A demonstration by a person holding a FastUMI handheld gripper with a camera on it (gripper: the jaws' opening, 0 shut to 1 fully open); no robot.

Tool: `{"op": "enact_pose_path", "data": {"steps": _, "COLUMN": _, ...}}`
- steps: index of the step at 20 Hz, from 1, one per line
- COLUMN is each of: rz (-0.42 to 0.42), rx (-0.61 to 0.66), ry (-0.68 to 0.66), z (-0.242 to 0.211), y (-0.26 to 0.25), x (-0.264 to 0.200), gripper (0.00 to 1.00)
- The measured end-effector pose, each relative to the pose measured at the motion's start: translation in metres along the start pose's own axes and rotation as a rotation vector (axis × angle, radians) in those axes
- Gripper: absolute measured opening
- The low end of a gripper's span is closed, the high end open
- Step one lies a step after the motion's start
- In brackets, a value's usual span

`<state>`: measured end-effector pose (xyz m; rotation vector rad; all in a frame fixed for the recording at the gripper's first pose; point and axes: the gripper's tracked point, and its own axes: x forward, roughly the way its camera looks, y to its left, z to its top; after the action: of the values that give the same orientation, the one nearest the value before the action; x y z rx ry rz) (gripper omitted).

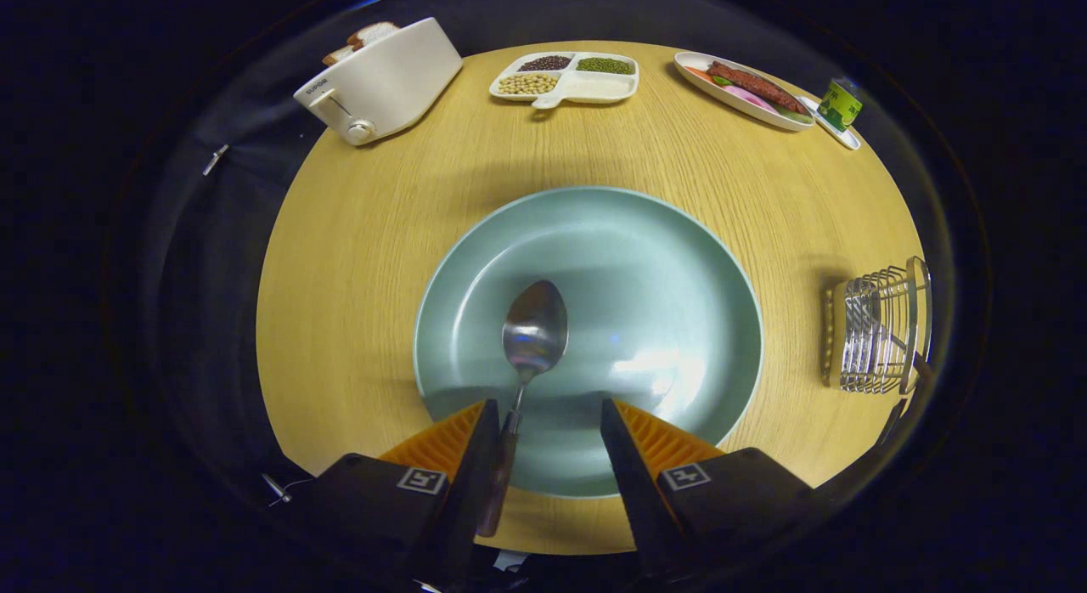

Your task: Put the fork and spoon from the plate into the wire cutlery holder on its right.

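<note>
Spoon [533,330] lies on the plate [679,262], handle seemingly touching the left finger of the released tongs [550,423].

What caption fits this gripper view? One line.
Open gripper straddles steel spoon on pale green plate, wire cutlery holder beyond.

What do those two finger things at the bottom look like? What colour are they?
The gripper has two wedge-shaped fingers. Their outer faces are bright orange with fine ridges, and their inner edges are dark. Each sits on a black block carrying a small white square printed with a black pattern.
</note>
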<state>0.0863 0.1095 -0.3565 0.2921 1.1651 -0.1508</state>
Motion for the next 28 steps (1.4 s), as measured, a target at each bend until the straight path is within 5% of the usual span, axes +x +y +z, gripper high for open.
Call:
{"op": "enact_pose_path", "data": {"steps": 4, "rz": -0.018, "rx": -0.038, "ry": 0.028, "z": -0.008, "y": -0.003, "x": 0.004, "gripper": 0.48}}
{"op": "enact_pose_path", "data": {"steps": 8, "rz": 0.029, "rx": -0.081, "ry": 0.073, "z": -0.023, "y": 0.004, "x": 0.005, "gripper": 0.3}}
{"op": "enact_pose_path", "data": {"steps": 10, "rz": 0.02, "rx": -0.116, "ry": 0.067, "z": -0.022, "y": 0.0, "x": 0.014, "gripper": 0.3}}
{"op": "enact_pose_path", "data": {"steps": 12, "rz": 0.051, "rx": -0.128, "ry": 0.067, "z": -0.023, "y": 0.003, "x": 0.006, "gripper": 0.13}}
{"op": "enact_pose_path", "data": {"steps": 20, "rz": 0.159, "rx": -0.178, "ry": 0.02, "z": -0.016, "y": 0.001, "x": -0.01, "gripper": 0.08}}
{"op": "enact_pose_path", "data": {"steps": 28, "rz": 0.218, "rx": -0.266, "ry": -0.08, "z": 0.001, "y": -0.038, "x": -0.092, "gripper": 0.08}}
